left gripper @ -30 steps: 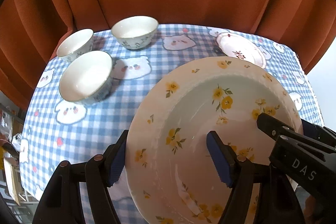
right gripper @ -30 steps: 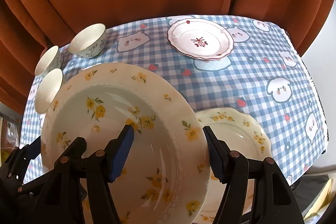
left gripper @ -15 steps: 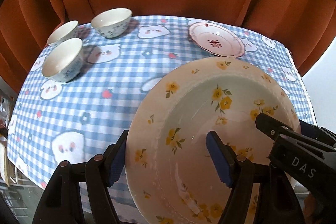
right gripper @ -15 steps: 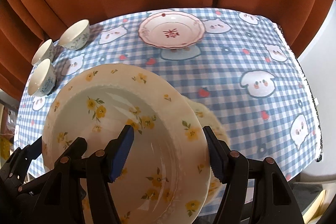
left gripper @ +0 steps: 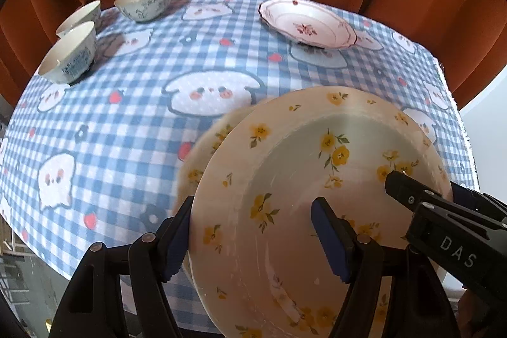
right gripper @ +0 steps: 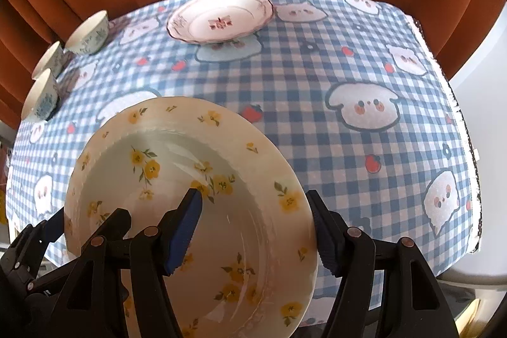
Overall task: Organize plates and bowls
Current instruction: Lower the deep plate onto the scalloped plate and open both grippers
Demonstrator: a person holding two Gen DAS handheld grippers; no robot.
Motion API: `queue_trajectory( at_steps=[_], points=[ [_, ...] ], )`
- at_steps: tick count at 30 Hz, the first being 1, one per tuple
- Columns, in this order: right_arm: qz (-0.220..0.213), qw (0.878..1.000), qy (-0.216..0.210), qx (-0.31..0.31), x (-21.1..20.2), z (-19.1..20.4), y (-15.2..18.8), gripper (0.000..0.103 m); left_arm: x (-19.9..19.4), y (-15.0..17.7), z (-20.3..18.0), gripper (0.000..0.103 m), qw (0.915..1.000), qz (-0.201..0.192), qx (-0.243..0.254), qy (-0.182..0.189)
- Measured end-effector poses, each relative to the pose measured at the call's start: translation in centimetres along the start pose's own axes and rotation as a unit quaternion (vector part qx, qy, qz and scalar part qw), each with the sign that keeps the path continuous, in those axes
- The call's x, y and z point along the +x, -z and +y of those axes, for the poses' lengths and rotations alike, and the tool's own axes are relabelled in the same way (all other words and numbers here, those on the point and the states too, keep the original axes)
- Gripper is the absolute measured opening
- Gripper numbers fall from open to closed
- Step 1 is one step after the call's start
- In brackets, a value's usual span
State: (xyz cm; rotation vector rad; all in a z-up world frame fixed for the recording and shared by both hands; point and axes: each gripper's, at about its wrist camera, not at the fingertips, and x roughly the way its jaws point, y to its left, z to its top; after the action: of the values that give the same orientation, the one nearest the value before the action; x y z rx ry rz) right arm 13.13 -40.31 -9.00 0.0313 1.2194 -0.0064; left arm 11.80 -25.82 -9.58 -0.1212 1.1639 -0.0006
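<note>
Item, in both tools: one cream ceramic plate with yellow flowers point(left gripper: 317, 179), carried above the near edge of the table point(right gripper: 332, 91), which wears a blue-and-white checked cloth. We have our left tool point(left gripper: 253, 239) clamped on the plate's left rim, one pad on the face and one behind; our right tool point(right gripper: 256, 227) grips the opposite rim likewise.

Item, directly beneath: a second yellow-flowered plate point(left gripper: 209, 141), only its blurred rim showing at the left.

Item, far edge: one pink-rimmed white plate with a red motif point(left gripper: 307, 24).

Item, far-left corner: three white bowls with blue-green pattern point(left gripper: 145, 0), close together.

Step in hand, as we judge it: stacking the carried plate on its match. We should keep both grips level, centre rim over rim, lower evenly, and release only once it is seated.
</note>
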Motion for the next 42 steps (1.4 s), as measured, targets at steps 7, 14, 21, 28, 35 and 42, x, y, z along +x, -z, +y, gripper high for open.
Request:
queue_trajectory(
  at_steps=[7,14,21,28,35,42],
  points=[
    [0.022,1.000,0.001,-0.016,2.1,-0.8,0.1,0.069,2.2,0.6,-0.5,0.073,0.9996,0.025,-0.011,-0.006],
    [0.027,0.999,0.003,-0.026,3.4,-0.8,-0.4,0.069,3.5,0.3,-0.6,0.073,0.9992,0.034,-0.014,-0.013],
    [0.025,0.999,0.009,-0.022,4.0,-0.6,-0.8,0.069,3.7,-0.1,-0.7,0.073,0.9994,0.026,-0.005,-0.021],
    [0.017,1.000,0.011,-0.016,4.0,-0.7,-0.5,0.069,3.7,0.0,-0.8,0.074,0.9993,0.022,-0.003,-0.030],
    [0.005,1.000,0.004,0.009,1.8,-2.4,1.0,0.064,3.8,0.5,-1.2,0.076,0.9985,0.015,0.014,-0.051],
    [0.020,1.000,-0.014,0.007,1.7,-2.7,2.2,0.038,3.6,0.5,-1.1,0.076,0.9976,0.021,0.013,-0.065]
  ],
)
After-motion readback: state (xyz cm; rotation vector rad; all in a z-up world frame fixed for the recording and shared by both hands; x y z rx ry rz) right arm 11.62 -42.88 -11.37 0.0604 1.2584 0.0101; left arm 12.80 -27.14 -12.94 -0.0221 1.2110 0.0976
